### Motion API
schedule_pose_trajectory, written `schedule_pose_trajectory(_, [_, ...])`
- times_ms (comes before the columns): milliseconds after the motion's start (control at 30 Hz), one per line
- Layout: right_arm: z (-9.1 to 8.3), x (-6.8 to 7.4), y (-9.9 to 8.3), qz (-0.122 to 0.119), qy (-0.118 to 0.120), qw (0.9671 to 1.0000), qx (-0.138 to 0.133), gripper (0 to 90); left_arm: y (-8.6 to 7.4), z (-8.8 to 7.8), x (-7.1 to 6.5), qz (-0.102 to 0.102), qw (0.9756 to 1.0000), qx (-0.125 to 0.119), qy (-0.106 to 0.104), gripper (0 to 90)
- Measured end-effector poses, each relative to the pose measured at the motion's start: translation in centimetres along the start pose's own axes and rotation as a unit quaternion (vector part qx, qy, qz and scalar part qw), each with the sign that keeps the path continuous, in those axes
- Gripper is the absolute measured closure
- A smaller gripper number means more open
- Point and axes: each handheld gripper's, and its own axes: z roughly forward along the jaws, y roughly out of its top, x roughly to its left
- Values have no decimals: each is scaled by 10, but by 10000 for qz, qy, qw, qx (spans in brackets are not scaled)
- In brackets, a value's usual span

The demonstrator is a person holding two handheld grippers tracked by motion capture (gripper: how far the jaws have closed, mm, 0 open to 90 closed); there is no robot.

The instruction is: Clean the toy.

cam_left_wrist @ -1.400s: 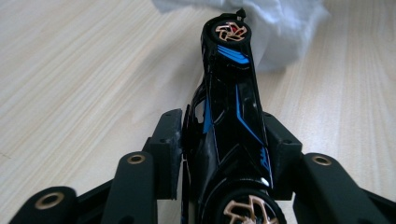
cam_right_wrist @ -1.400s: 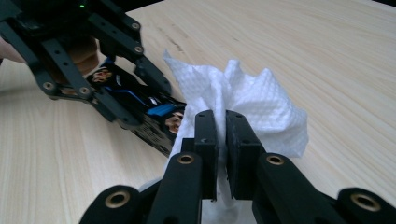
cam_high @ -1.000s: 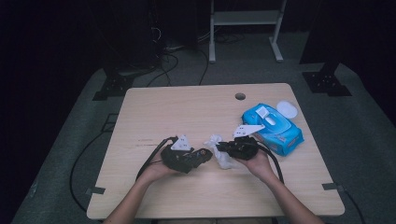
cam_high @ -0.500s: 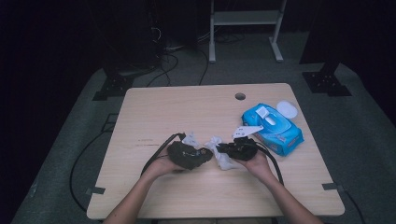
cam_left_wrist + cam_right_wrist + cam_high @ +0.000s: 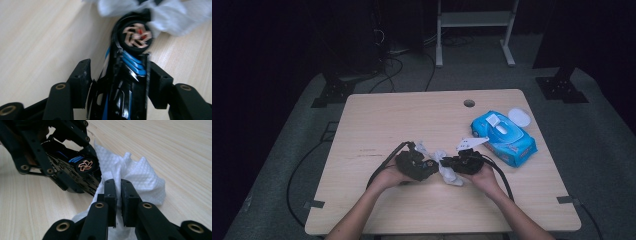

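Note:
A black toy car (image 5: 125, 82) with blue stripes and a copper-coloured wheel lies between the jaws of my left gripper (image 5: 121, 71), which have just been closing and now press on its sides. My right gripper (image 5: 118, 185) is shut on a crumpled white wipe (image 5: 140, 175), and the wipe touches the car (image 5: 75, 167) by its wheel. In the high view the left gripper (image 5: 428, 167) and the right gripper (image 5: 447, 164) meet tip to tip at the front middle of the table, with the wipe (image 5: 447, 172) between them.
A blue pack of wet wipes (image 5: 503, 137) lies at the right of the wooden table (image 5: 412, 115), with a white lid (image 5: 519, 118) behind it. A cable hole (image 5: 469, 103) is near the far edge. Cables trail from both grippers.
The left hand has shifted a little to the right, bringing the car closer against the wipe. The right hand has stayed where it was.

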Motion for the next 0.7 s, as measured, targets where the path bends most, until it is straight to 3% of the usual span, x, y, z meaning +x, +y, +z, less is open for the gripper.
schedule_pose_trajectory(67, [1, 1, -1, -17, 19, 10000, 8, 833, 3, 1, -2, -11, 9998, 137, 148, 441])
schedule_pose_trajectory(133, [1, 2, 0, -31, 10, 10000, 11, 833, 5, 2, -3, -35, 9996, 259, 145, 490])
schedule_pose_trajectory(200, [0, 2, 0, -6, 15, 10000, -11, 832, 6, 1, -6, 128, 9992, 307, 210, 545])
schedule_pose_trajectory(333, [-4, 1, 0, 43, 78, 9999, -87, 832, 4, -1, -8, 287, 9993, 141, 211, 580])
schedule_pose_trajectory(433, [-8, -1, 1, 95, 130, 9998, -145, 832, 2, -5, -7, 251, 9995, -69, 155, 584])
schedule_pose_trajectory(567, [-14, -4, 4, 224, 241, 9991, -275, 832, -1, -17, -6, 327, 9970, -698, -64, 627])
schedule_pose_trajectory(667, [-19, -4, 8, 263, 371, 9982, -393, 832, -1, -19, -7, 479, 9960, -756, 32, 638])
schedule_pose_trajectory(700, [-20, -4, 10, 254, 379, 9980, -428, 832, -1, -19, -6, 463, 9959, -775, -31, 638])
